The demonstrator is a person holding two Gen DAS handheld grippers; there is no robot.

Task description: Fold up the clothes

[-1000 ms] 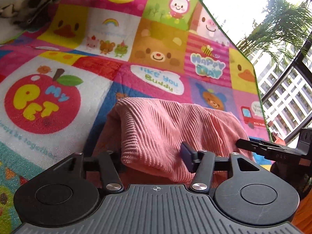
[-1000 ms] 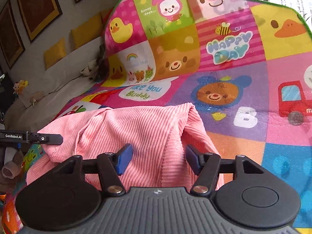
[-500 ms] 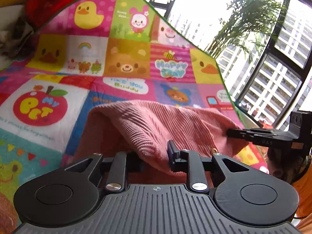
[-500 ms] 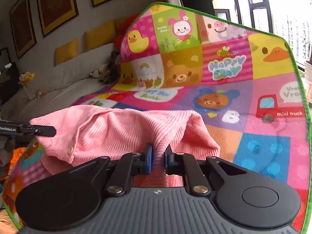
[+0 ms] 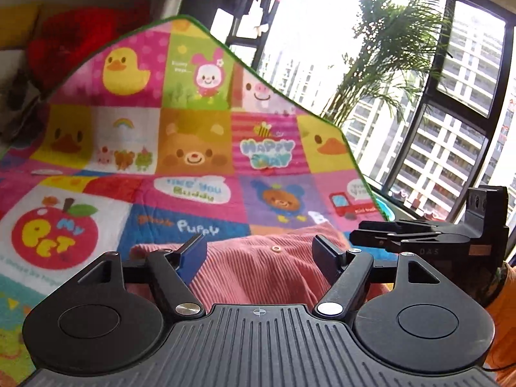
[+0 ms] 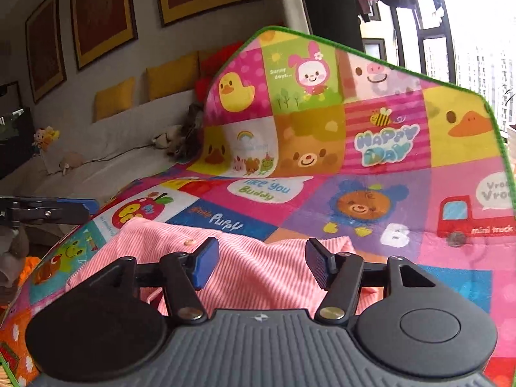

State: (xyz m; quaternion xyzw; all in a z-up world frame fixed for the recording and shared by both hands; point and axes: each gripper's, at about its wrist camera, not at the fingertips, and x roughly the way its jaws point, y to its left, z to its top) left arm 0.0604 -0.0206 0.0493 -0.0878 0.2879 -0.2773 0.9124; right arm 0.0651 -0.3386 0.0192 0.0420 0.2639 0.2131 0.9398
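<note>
**Pink garment lies on the play mat, both grippers spread above it**

Pink ribbed garment (image 5: 258, 271) lies bunched on the near part of the patchwork play mat (image 5: 96, 167), with a small round button (image 5: 276, 249) showing on its upper face. Its near edge is cut off behind both gripper bodies, so its full shape cannot be made out.

The left gripper (image 5: 259, 253) has just been opening; its jaws stand well apart over the cloth and the pads press on nothing. The right gripper (image 6: 261, 258) has likewise just been opening, its blue pad (image 6: 206, 266) and dark pad spread wide with the fabric below and between them, not pinched. In the left wrist view the right gripper (image 5: 429, 238) juts in from the right edge, bearing faint lettering that looks like "DAS".

Writing on the mat reads "HAPPY DAY" (image 6: 385, 145), "like you Buddy" (image 6: 266, 190), "Puppy" (image 6: 227, 221), "Sunny days..." (image 6: 279, 72), "mini truck" (image 6: 491, 229), and "Vroo Vroo", clipped by the frame edge. A red apple square (image 5: 54, 240) carries "My PET"; the small line under it is too blurred to read. The mat's far end curls upward against a grey sofa (image 6: 106, 148) with yellow cushions (image 6: 114, 96). Framed pictures (image 6: 100, 13) hang above, their contents dark and unreadable. A palm plant (image 5: 383, 61) stands by the window.
</note>
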